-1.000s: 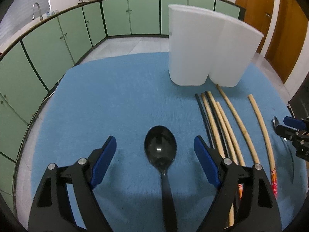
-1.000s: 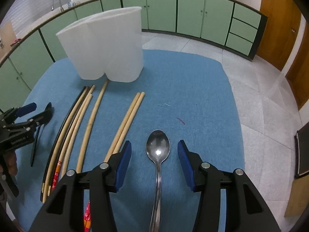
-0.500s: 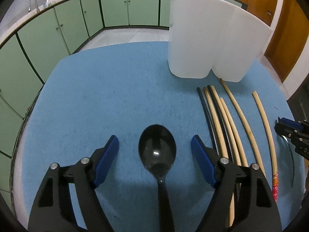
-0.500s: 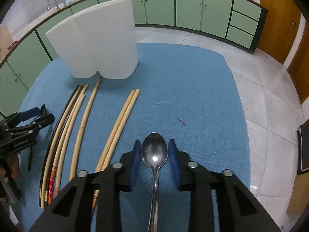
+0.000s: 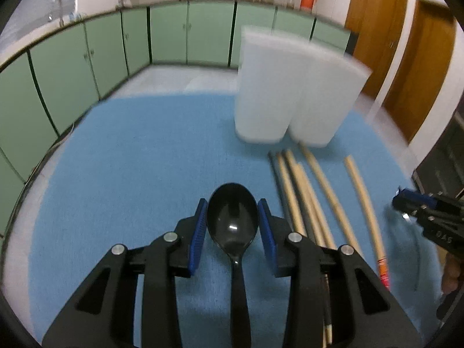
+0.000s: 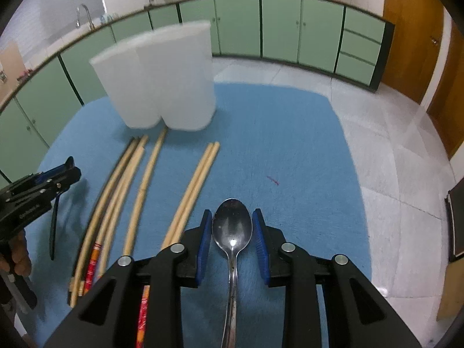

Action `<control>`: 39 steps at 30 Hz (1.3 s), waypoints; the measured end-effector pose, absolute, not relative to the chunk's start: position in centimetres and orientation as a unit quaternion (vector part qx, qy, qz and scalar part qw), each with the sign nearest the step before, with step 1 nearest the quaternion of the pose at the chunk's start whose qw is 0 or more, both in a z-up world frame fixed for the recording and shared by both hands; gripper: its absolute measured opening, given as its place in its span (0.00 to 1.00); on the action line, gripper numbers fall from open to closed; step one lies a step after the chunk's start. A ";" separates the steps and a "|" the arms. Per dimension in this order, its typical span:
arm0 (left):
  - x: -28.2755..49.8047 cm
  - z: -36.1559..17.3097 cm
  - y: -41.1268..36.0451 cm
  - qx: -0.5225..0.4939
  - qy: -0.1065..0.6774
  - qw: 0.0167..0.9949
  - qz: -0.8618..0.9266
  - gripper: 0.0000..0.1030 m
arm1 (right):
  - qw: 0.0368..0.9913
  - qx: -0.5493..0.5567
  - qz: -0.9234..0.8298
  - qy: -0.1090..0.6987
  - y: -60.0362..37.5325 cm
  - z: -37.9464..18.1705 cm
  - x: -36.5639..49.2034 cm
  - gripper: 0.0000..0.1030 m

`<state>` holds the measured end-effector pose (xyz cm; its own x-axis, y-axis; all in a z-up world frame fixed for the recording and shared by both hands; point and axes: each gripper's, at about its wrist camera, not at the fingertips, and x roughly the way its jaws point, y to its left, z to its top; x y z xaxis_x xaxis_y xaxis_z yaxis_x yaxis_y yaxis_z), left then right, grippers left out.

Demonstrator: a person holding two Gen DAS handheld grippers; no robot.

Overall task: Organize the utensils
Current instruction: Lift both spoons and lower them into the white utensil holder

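My left gripper (image 5: 232, 229) is shut on a black plastic spoon (image 5: 232, 221), its blue pads against the bowl's sides, handle running back under the camera, lifted above the blue mat (image 5: 139, 174). My right gripper (image 6: 232, 232) is shut on a metal spoon (image 6: 232, 229) the same way. A white two-compartment holder (image 5: 293, 92) stands at the far side of the mat; it also shows in the right wrist view (image 6: 162, 78). Several bamboo and dark chopsticks (image 5: 313, 194) lie between the grippers, also seen from the right wrist (image 6: 139, 185).
The right gripper shows at the right edge of the left wrist view (image 5: 429, 217); the left gripper shows at the left edge of the right wrist view (image 6: 37, 191). Green cabinets (image 6: 261, 23) ring the room. Tiled floor (image 6: 391, 156) lies beyond the mat's right edge.
Both grippers have closed on their spoons, the right one first, then the left. Both have risen and tilted up; the view is blurred with motion.
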<state>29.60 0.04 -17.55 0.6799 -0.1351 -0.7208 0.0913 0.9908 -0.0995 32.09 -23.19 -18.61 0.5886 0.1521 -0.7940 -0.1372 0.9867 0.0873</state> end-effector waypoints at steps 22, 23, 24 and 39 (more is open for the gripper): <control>26.5 -8.6 -1.2 -0.059 0.186 0.976 -0.097 0.32 | 0.952 0.045 0.105 0.283 -23.7 -7.7 29.2 0.27; 26.7 -8.2 -1.2 -0.062 0.181 0.977 -0.099 0.32 | 0.954 0.042 0.107 0.276 -23.6 -7.1 29.5 0.27; 27.0 -7.6 -1.3 -0.066 0.173 0.977 -0.101 0.32 | 0.957 0.039 0.108 0.268 -23.5 -6.3 30.0 0.27; 36.9 -0.6 -3.6 -0.129 0.086 0.977 -0.144 0.32 | 0.972 0.056 0.125 0.189 -21.8 0.6 38.9 0.27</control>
<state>36.94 -3.58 -0.62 0.9435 -0.3042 -0.1312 0.2597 0.9250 -0.2775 38.86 -21.82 0.65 0.8974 0.2650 -0.3527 -0.2227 0.9623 0.1563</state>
